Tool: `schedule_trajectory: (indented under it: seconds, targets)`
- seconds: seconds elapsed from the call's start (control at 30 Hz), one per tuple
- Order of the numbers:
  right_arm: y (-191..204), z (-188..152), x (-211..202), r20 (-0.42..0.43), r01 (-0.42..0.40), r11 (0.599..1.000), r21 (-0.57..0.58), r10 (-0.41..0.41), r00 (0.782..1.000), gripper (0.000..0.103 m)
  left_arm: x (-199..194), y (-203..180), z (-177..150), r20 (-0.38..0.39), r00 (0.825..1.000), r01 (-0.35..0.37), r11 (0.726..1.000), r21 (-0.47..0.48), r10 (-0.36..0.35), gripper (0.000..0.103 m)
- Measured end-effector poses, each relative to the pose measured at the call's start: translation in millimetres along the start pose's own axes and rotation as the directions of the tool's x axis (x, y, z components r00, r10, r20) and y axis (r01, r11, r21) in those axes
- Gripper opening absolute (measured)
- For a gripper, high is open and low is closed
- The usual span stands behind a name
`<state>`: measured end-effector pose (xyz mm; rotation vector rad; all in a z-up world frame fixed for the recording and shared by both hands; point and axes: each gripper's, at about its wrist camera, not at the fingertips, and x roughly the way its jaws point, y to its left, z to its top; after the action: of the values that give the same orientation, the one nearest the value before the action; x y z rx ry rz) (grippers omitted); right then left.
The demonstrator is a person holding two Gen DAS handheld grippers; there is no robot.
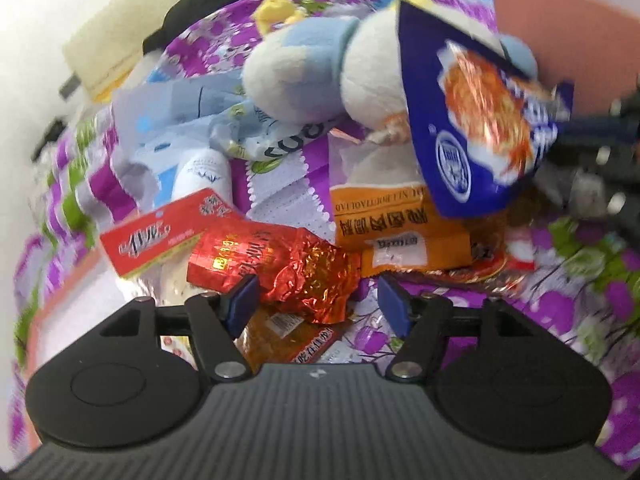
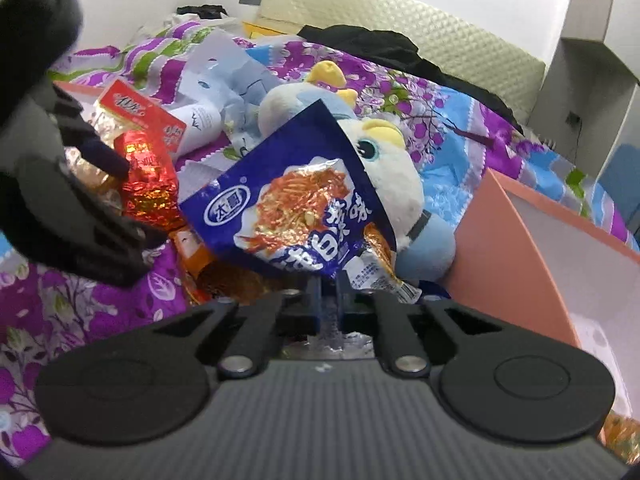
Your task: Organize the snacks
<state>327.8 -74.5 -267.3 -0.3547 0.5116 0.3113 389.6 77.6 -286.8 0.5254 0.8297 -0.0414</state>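
Right gripper [image 2: 329, 300] jaws clamp the blue packet [image 2: 288, 208], pink box [image 2: 516, 240] at two o'clock; left gripper [image 1: 314, 300] jaws gape over the red foil packet [image 1: 280, 276].

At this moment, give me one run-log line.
right gripper: shut on blue snack packet, lifted | left gripper: open over red foil packet | pink box: open at right

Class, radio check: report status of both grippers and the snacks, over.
Right gripper shut on blue snack packet, lifted. Left gripper open over red foil packet. Plush toy lies beside orange box.
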Motion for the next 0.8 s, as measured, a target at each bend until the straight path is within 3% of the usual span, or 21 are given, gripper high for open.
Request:
schedule_trajectory:
  seconds: [0.13,0.2,0.33,0.6,0.8]
  targets:
    - [-1,1,0,-0.003,-0.007,1.000,0.008,0.007,1.000,0.010,13,-11,-6,0.013,0.998,-0.070,0.993,0.094,0.069,0.068]
    - [-3,3,-3,0.000,-0.014,1.000,0.021,0.014,1.000,0.010,15,-12,-7,0.016,0.996,-0.091,0.990,0.108,0.090,0.052]
    - [-4,3,-9,0.008,-0.021,0.999,0.025,0.021,1.000,0.009,15,-7,-6,0.012,0.997,-0.082,0.993,0.087,0.081,0.045]
    - [2,2,-32,0.012,-0.028,0.999,0.024,0.028,1.000,0.009,-23,0,-9,0.034,0.999,-0.025,0.999,-0.047,0.027,0.044]
    - [10,-2,-63,0.003,-0.016,1.000,0.014,0.016,1.000,0.008,-72,3,-25,0.067,0.997,0.041,0.978,-0.205,-0.028,0.043]
